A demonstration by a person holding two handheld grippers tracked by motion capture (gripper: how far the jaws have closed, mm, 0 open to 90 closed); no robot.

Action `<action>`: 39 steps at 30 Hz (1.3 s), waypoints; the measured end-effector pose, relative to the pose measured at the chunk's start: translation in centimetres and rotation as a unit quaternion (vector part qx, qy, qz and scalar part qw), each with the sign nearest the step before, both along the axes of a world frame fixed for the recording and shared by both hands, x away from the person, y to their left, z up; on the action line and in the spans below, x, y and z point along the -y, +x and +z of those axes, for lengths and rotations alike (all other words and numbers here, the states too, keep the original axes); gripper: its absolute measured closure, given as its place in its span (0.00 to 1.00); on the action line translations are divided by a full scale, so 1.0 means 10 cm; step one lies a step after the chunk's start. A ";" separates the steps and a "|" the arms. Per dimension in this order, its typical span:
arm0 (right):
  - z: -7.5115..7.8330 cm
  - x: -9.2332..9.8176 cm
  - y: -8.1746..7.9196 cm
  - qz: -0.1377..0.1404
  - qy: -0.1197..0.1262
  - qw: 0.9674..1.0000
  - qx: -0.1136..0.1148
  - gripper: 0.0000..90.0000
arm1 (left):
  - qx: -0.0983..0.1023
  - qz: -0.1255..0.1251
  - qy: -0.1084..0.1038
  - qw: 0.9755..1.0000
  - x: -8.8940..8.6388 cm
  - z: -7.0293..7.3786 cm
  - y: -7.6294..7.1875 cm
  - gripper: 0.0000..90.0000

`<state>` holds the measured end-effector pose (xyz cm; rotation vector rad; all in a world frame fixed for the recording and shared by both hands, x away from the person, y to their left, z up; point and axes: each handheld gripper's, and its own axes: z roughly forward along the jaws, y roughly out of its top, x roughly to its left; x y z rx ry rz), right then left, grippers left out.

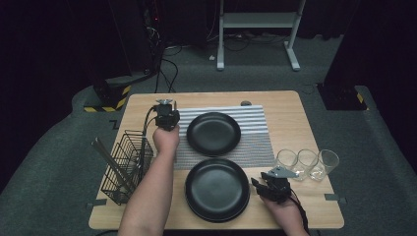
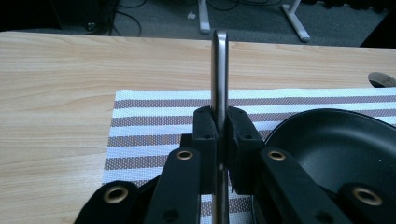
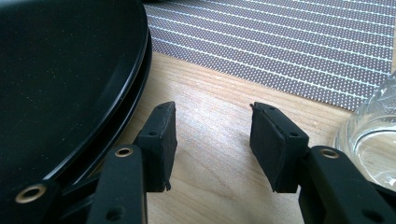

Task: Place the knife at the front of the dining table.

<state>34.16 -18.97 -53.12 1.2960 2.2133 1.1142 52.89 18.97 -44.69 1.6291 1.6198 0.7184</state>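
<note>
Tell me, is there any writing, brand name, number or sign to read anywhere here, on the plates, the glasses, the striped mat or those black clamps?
None: no readable text stands on anything.
The black plates, the glasses, the striped mat, the wire basket and the metal utensil clamped in the left gripper are plain.
The open right gripper bears only brass rivets.
The yellow and black hazard stripes on the floor are a marking without words.
</note>
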 end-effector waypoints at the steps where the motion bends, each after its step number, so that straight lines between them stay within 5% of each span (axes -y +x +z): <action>1: 0.00 0.00 0.00 0.000 0.000 1.000 0.000 0.56 | -0.001 -0.001 -0.001 1.000 0.01 0.00 0.00 0.92; 11: 0.00 0.00 0.00 0.000 -0.001 1.000 0.000 0.56 | 0.006 0.000 -0.001 1.000 -0.01 0.13 -0.07 0.92; 19: 0.00 0.00 0.00 0.000 -0.002 1.000 0.000 0.56 | 0.004 0.001 0.020 1.000 -0.04 0.25 -0.12 0.93; 39: 0.00 -0.01 0.00 0.001 -0.003 1.000 -0.001 0.57 | -0.011 -0.007 0.023 1.000 0.00 0.07 -0.02 0.92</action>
